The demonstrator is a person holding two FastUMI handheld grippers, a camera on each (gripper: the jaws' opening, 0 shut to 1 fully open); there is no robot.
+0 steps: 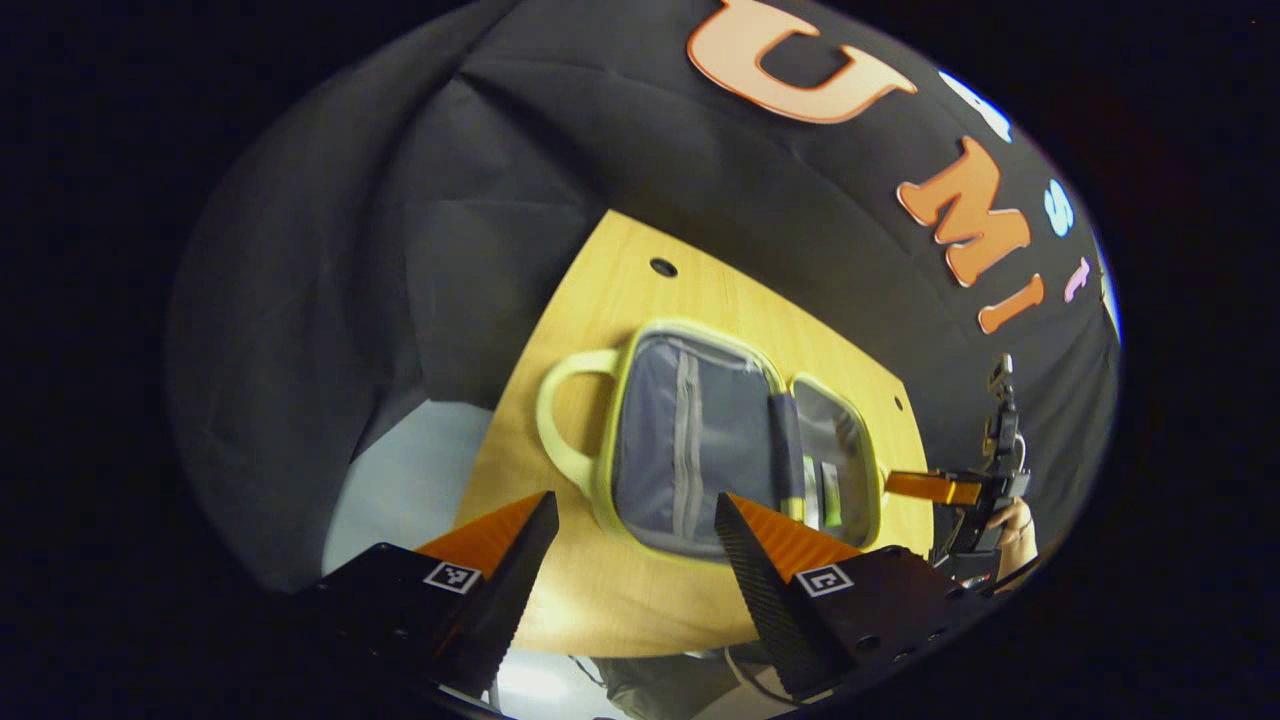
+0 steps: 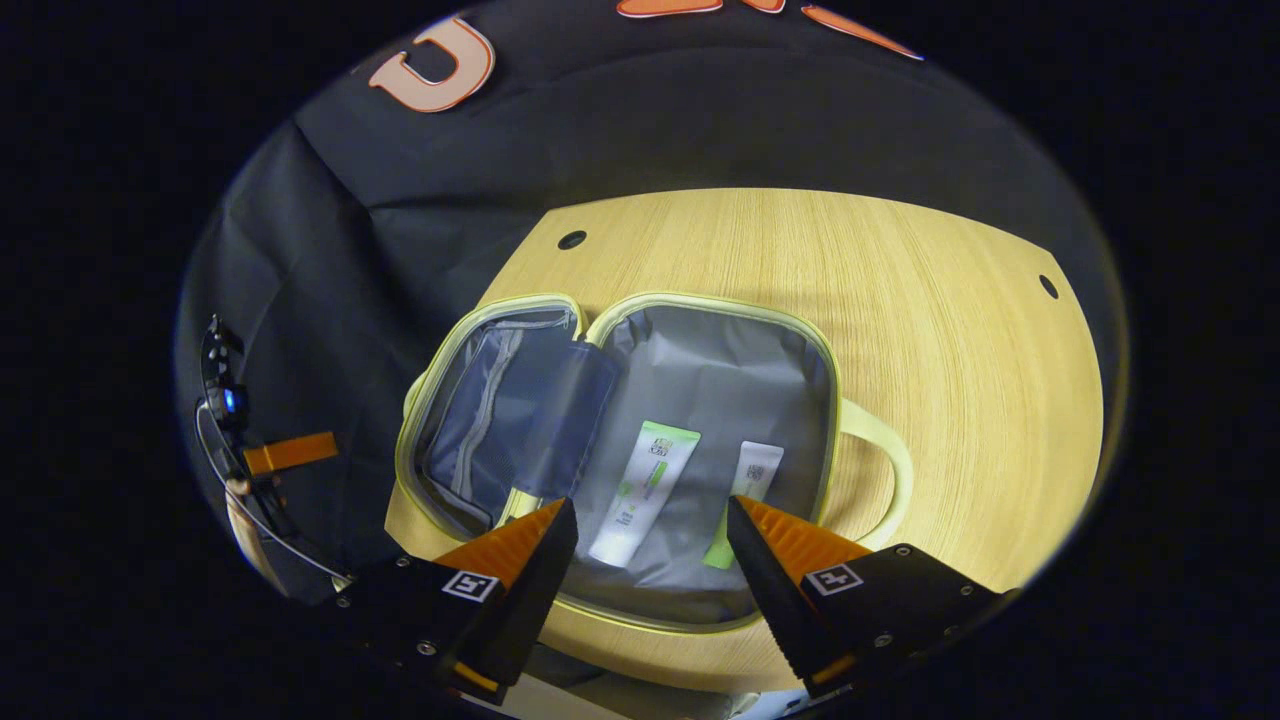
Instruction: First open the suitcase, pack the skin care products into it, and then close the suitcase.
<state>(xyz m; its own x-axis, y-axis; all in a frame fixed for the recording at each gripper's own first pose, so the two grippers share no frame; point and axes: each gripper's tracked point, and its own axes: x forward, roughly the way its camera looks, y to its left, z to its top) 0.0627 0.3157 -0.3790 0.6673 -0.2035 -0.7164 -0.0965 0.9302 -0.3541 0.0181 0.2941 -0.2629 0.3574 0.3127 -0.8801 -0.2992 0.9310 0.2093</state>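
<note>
Nearest to me are the two fingers of my right hand-held gripper (image 2: pixel 650 530), spread wide with nothing between them, hanging above the near rim of the open suitcase (image 2: pixel 700 340). It lies flat on the bench (image 2: pixel 950 330), both halves spread side by side. In the half right ahead of that gripper rest two tubes: a bigger white tube (image 2: pixel 645 490) and a smaller tube (image 2: pixel 745 490) just beside it, both lying lengthwise toward me, apart from each other and from the walls. So packing looks done to me, and closing is what remains.

The other half, the lid with its zipped mesh pocket (image 2: pixel 510 410), lies to the left in the right gripper view. The fold runs away from me between the two halves, so the lid must swing across over the tubes.

From my left hand-held gripper (image 1: pixel 635 530), also wide and empty, the lid (image 1: pixel 690 440) lies straight ahead and closest, its looped handle (image 1: pixel 560 420) toward the bench's left edge. I judge my left hand the better placed to lift it.

Bare bench lies beyond the suitcase and on its handle side; the near edge is close under both grippers, so there's little room there.
</note>
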